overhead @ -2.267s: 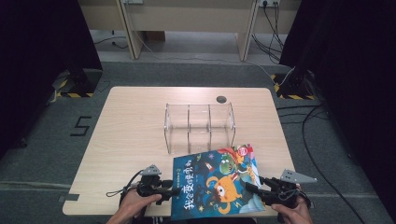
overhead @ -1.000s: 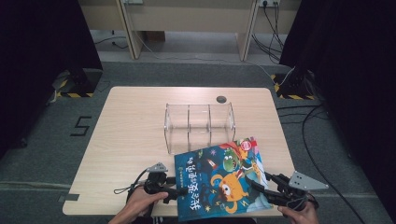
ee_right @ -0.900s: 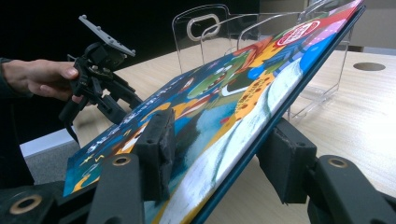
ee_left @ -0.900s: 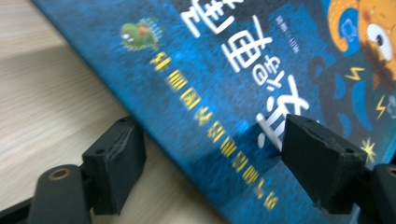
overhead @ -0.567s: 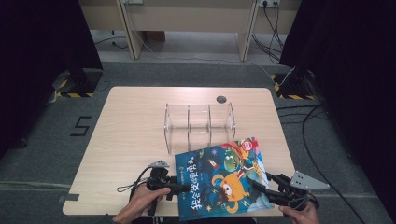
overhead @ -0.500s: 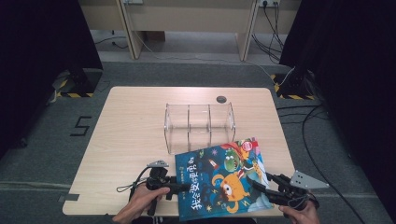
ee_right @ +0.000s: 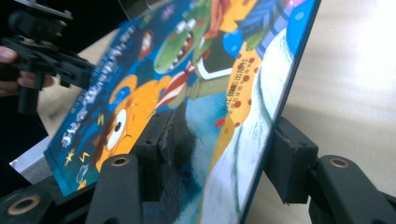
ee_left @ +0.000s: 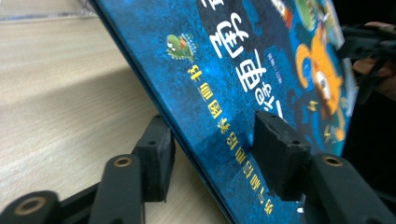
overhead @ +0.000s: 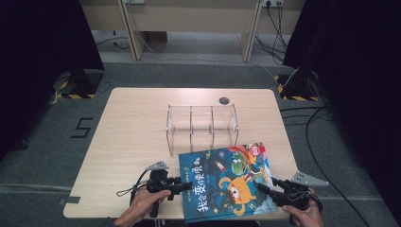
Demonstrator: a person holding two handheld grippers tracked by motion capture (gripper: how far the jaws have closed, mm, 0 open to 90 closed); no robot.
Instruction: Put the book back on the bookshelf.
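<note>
While both grippers pinch its opposite edges, the picture book [overhead: 227,182] tilts off the table [overhead: 127,142].
Left gripper [overhead: 182,185] has just been closing onto the spine; right gripper [overhead: 265,185] clamps the right edge, sharing the load.

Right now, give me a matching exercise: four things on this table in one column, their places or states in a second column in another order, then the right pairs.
Things:
1. picture book
2. clear rack
3. left gripper
4. small dark disc

Places or states:
A. stands in the middle of the table, compartments bare
B. lies at the far edge of the table
C. at the spine side of the book
D. lifted off the tabletop at the near edge, between both grippers

Pairs: 1-D, 2-A, 3-C, 4-B
</note>
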